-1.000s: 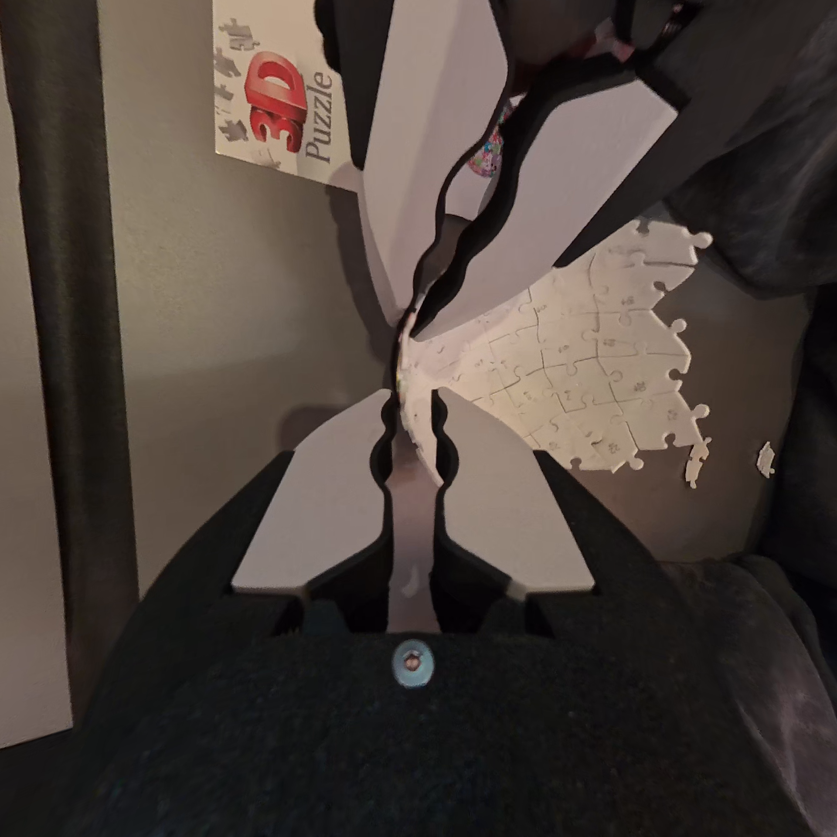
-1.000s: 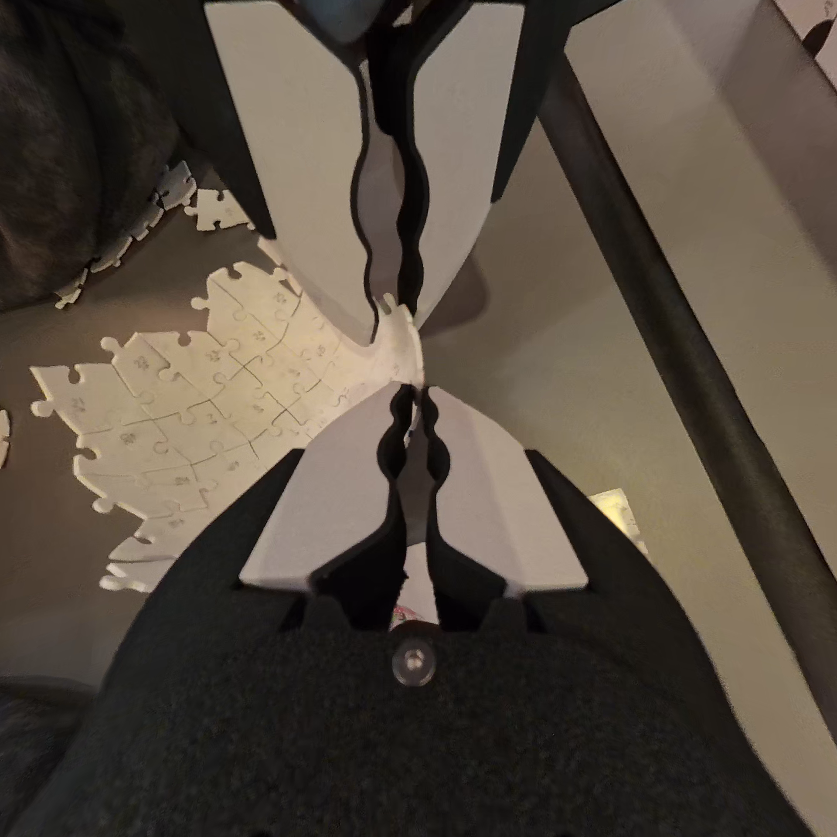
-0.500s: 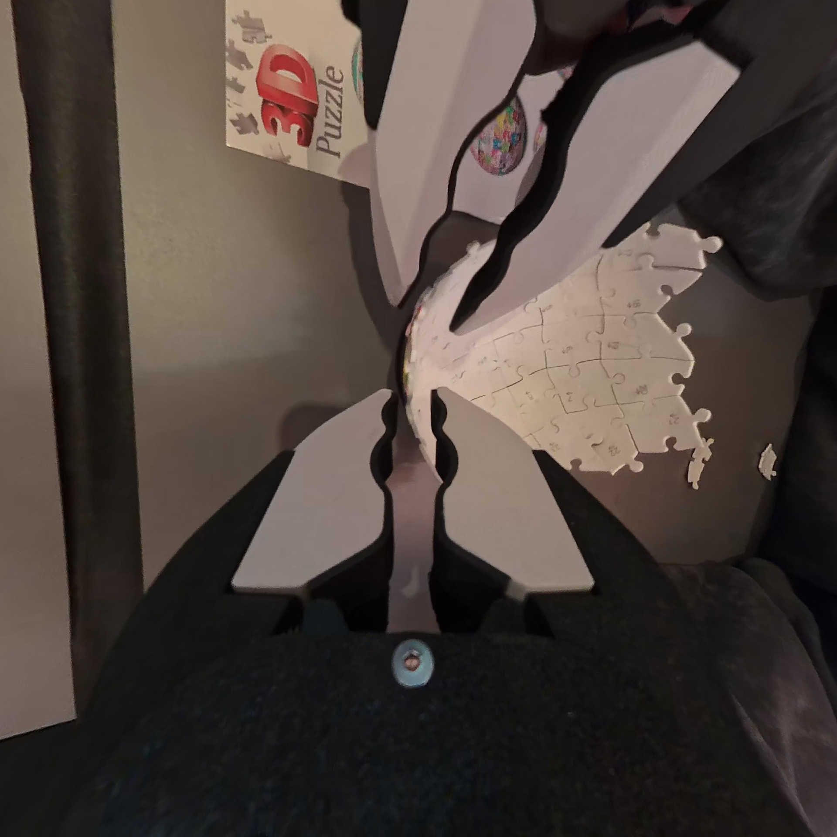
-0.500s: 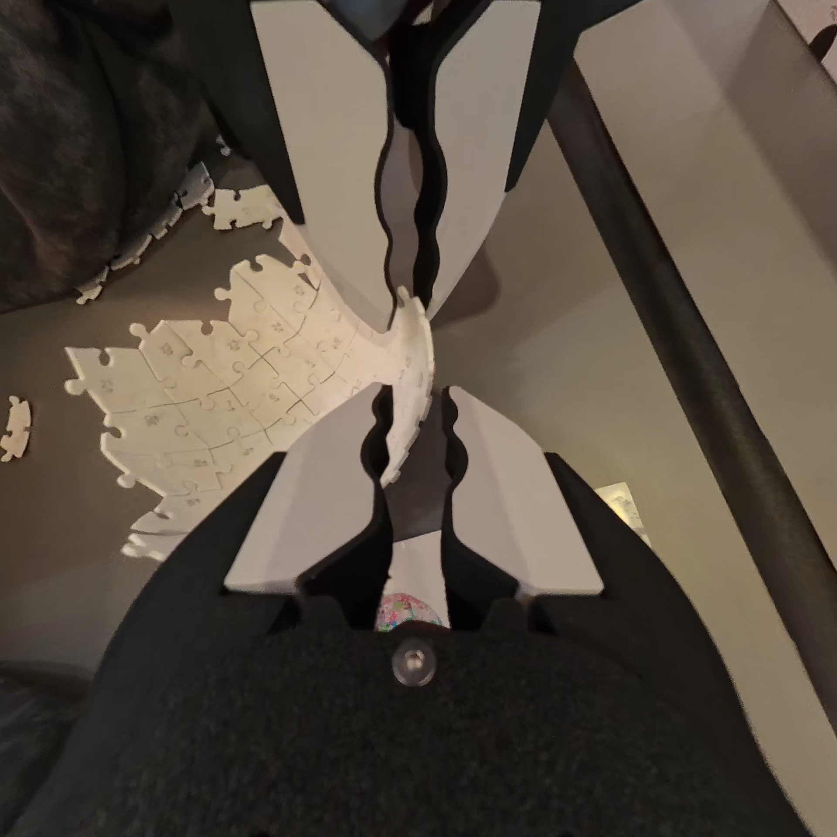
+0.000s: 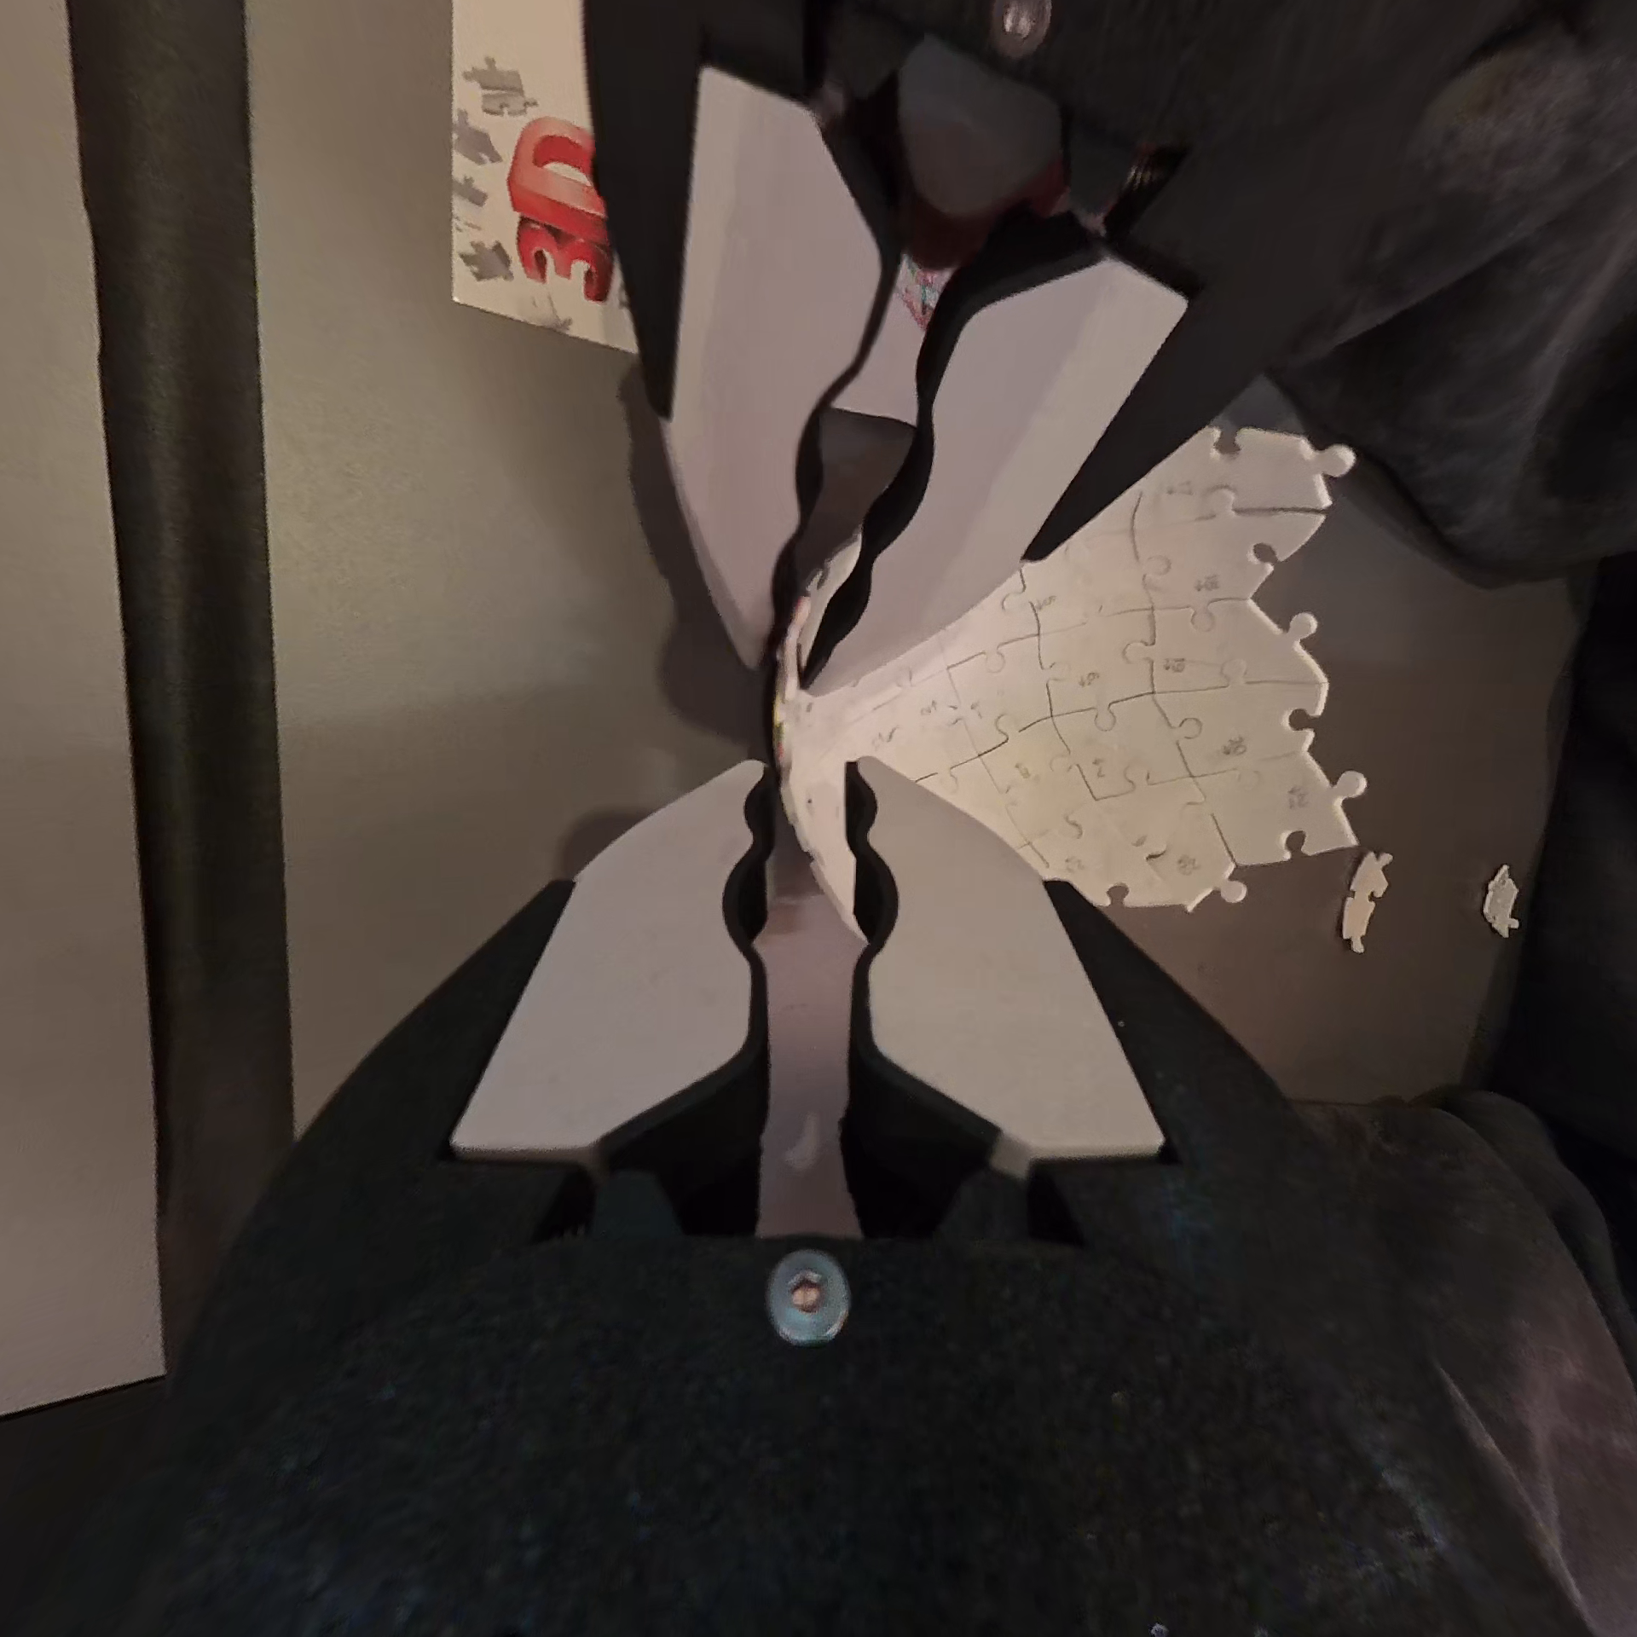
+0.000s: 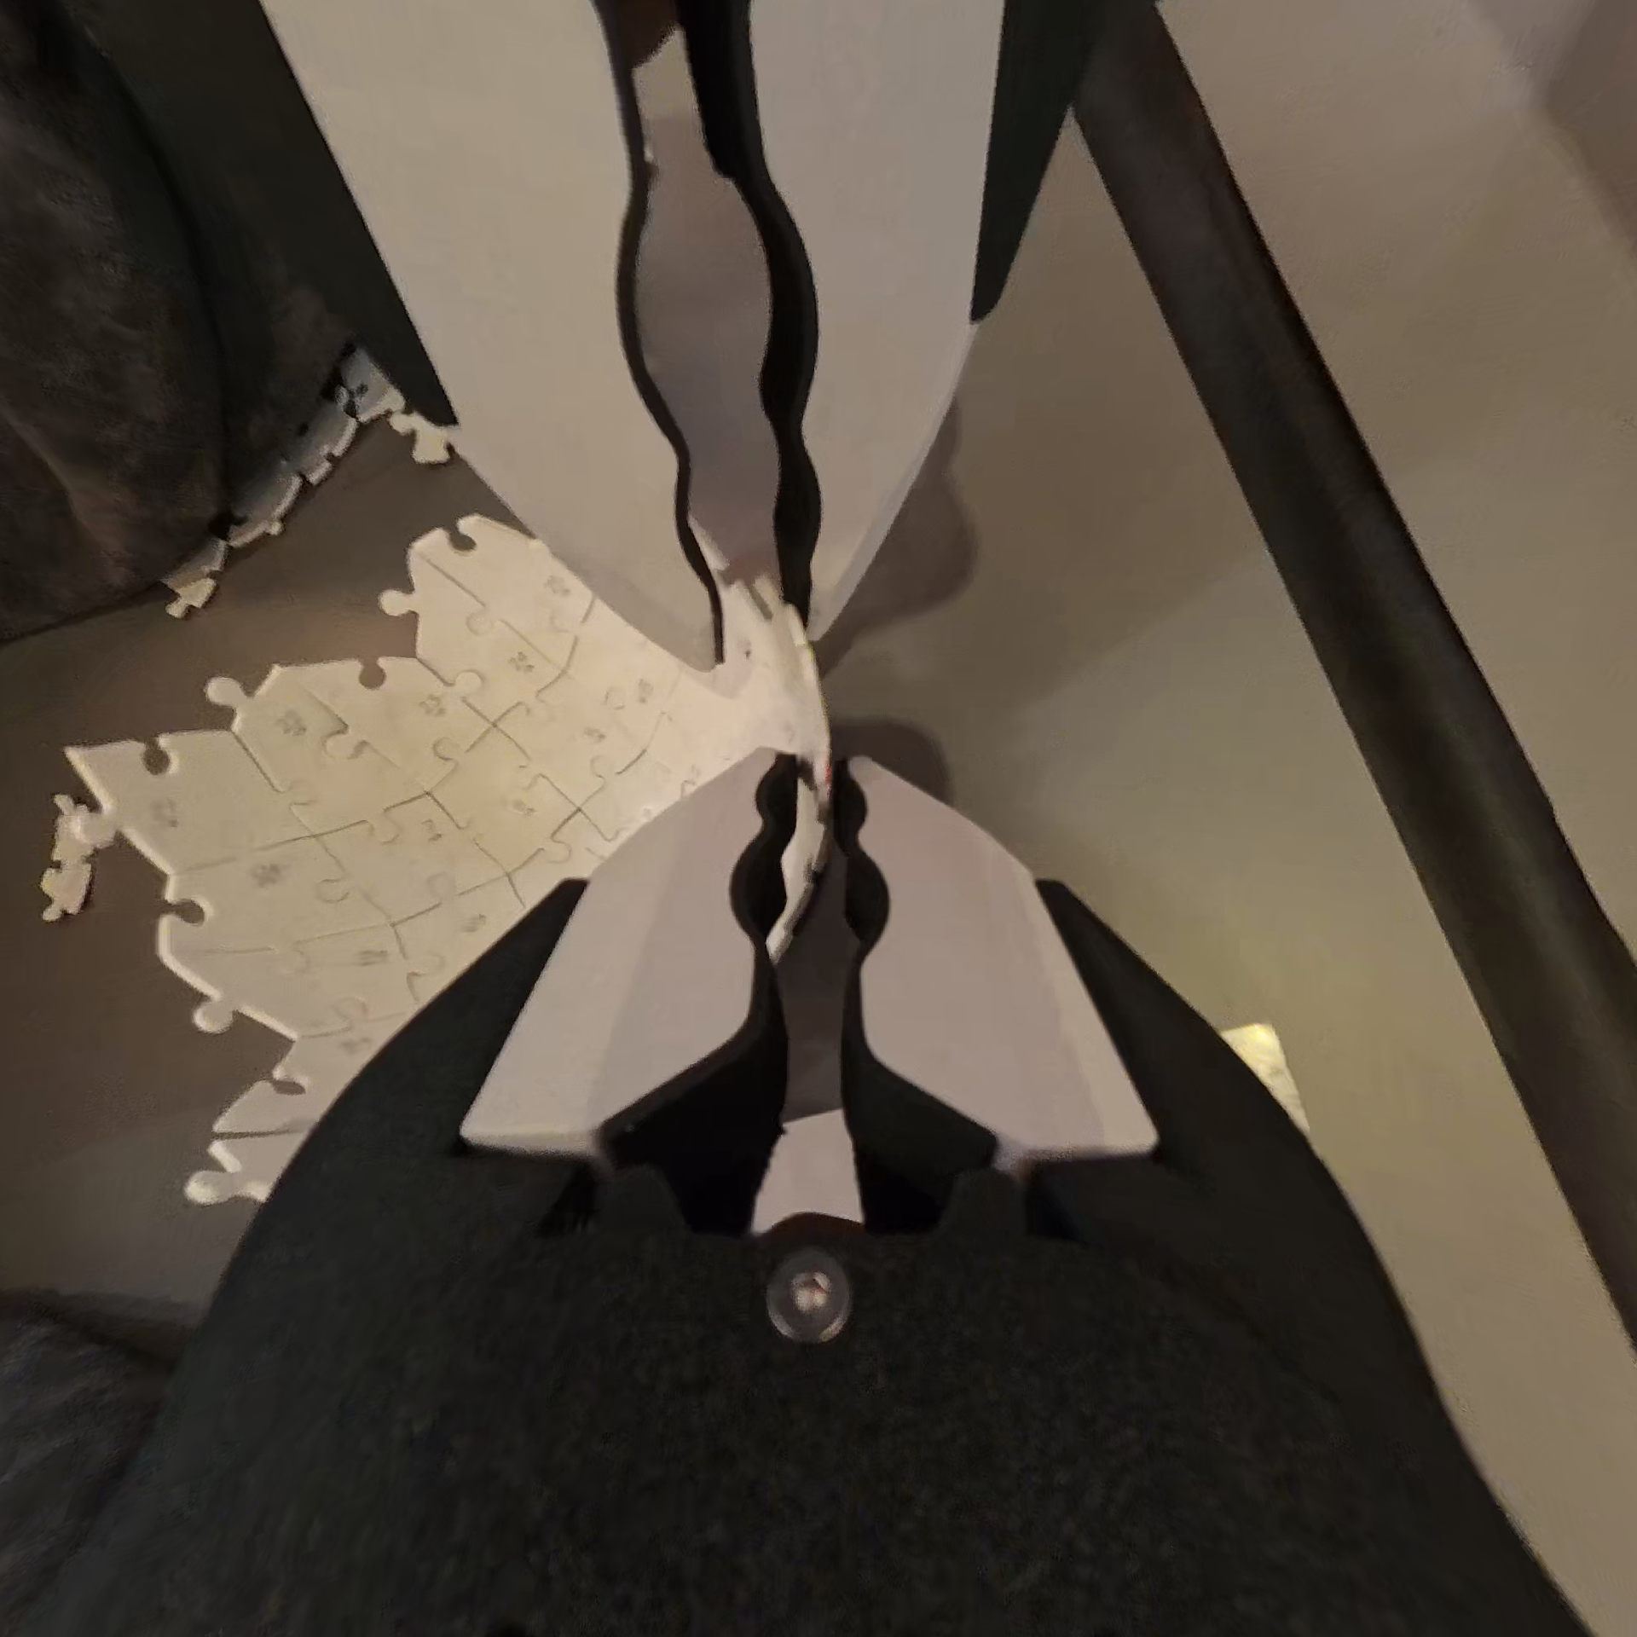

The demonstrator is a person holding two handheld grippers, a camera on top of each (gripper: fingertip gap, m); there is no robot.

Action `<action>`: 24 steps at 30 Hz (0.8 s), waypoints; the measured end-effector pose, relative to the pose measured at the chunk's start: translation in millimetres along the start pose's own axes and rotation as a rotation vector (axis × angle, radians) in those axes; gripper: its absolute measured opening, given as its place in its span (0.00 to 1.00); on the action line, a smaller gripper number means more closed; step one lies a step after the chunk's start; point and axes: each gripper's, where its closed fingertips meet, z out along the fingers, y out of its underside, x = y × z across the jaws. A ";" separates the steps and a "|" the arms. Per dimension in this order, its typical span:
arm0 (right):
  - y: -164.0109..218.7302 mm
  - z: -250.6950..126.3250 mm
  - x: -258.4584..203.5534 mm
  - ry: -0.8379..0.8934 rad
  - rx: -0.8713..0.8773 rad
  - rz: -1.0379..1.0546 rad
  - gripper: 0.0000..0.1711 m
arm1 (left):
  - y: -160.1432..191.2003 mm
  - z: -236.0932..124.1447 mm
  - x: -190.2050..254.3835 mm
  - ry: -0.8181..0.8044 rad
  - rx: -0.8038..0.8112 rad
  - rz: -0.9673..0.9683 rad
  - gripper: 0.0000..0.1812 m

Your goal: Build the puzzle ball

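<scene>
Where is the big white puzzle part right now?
The puzzle shell is held up between the left gripper and right gripper, fanning out to the right in the left wrist view.

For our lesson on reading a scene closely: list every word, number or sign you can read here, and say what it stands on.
White puzzle box, top of left wrist view: large red lettering and grey print, which I do not quote.
Assembled puzzle section: a small mark on each piece back, too blurred to read.
Pale card, right wrist view: too blurred to read.
</scene>
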 end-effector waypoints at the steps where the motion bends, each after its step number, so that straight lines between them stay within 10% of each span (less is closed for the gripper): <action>1: -1.5 -0.2 0.4 -0.008 0.009 0.007 0.04 | 0.2 -0.7 -0.2 0.004 0.004 -0.003 0.08; 24: -3.6 -28.7 1.6 0.027 0.075 0.021 0.12 | -9.2 -27.3 -5.5 -0.034 0.128 -0.022 0.08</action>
